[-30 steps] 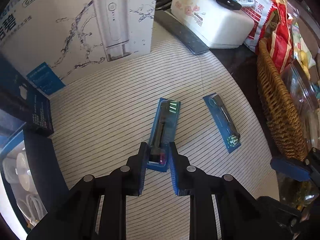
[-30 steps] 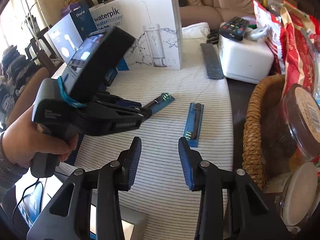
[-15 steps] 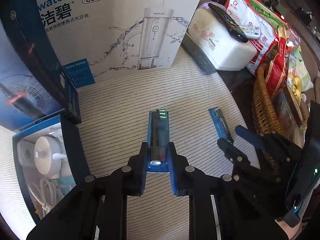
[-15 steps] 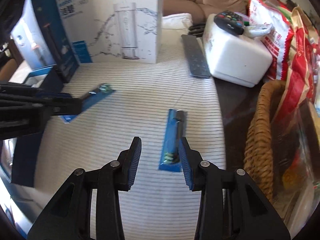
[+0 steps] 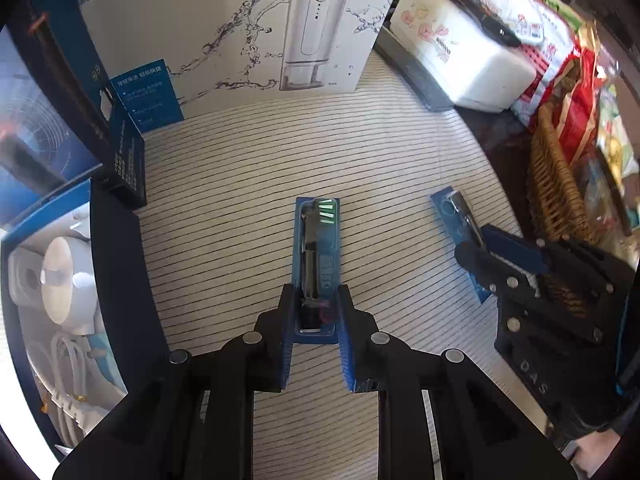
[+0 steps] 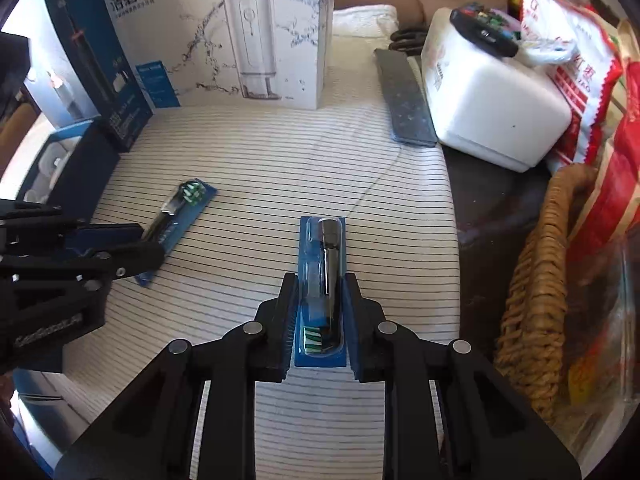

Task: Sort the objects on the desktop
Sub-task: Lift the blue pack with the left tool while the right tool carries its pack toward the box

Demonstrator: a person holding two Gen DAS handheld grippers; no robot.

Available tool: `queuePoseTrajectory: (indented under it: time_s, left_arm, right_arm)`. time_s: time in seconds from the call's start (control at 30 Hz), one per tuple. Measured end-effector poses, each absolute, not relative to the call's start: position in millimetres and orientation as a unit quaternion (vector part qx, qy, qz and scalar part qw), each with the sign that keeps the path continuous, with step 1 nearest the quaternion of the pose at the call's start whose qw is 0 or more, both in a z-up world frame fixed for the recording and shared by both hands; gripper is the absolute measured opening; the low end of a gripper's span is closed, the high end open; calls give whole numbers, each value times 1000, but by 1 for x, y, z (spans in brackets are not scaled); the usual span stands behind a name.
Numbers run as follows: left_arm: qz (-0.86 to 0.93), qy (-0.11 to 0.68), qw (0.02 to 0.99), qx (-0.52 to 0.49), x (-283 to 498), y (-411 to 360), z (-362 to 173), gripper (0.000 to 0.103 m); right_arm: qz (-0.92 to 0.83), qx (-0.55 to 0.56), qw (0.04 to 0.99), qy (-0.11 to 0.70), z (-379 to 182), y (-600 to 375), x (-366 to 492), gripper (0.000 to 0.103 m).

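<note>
Blue card backs two blister packs, each holding a black brush head, and both lie flat on the striped cloth that covers the table [image 6: 248,152], toward its right edge where the bare dark wood and the wicker basket [image 6: 536,280] begin. The left brush-head pack [image 5: 318,264] runs straight away from the left gripper [image 5: 316,312], its long axis in line with the fingers, green bristles at the far end pointing toward the white water-flosser box [image 5: 256,24] at the back edge of the cloth. The jaws of that gripper are pressed against the pack's two long sides at its near end, clamped on it.

The right brush-head pack [image 6: 322,280] lies the same way to the right gripper [image 6: 320,312], long axis down the line of the fingers, but turned about (here the green bristles sit at the near end, between the pads). The right gripper's jaws are closing, with the pack between them; the pads look to be at the card's long edges, and I judge the grip is just forming.

Each hand has its own pack directly ahead, so neither needs to cross over. What the coming move seems to turn on is that each grip sits at one end, so much of each pack overhangs forward; a lift will probably want to be straight up and level to keep the far end from drooping or dragging on the cloth. The open blue box [image 5: 52,280] at the left edge of the cloth lies nearer the left hand.
</note>
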State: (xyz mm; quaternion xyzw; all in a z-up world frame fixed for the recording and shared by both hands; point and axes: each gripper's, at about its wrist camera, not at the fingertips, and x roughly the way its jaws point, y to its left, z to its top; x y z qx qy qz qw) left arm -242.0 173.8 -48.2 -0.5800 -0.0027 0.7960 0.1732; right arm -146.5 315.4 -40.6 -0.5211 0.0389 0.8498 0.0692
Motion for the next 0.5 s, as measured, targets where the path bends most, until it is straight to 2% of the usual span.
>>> queuePoseTrajectory:
  time_s: [0.23,0.4,0.5]
  left_arm:
    - [812,-62,192,-548,-219,127,0,18]
    - [829,-94,189,-517,-191,62,49,18]
    - [838,-107,166,-509,-177,25,56,19]
  right_arm:
    - [872,-479,14,97,6,305,-128,21]
    - [882,-449,-50,137,43,268,-131,21]
    - [876,-444,-90,164,49,238,-141,21]
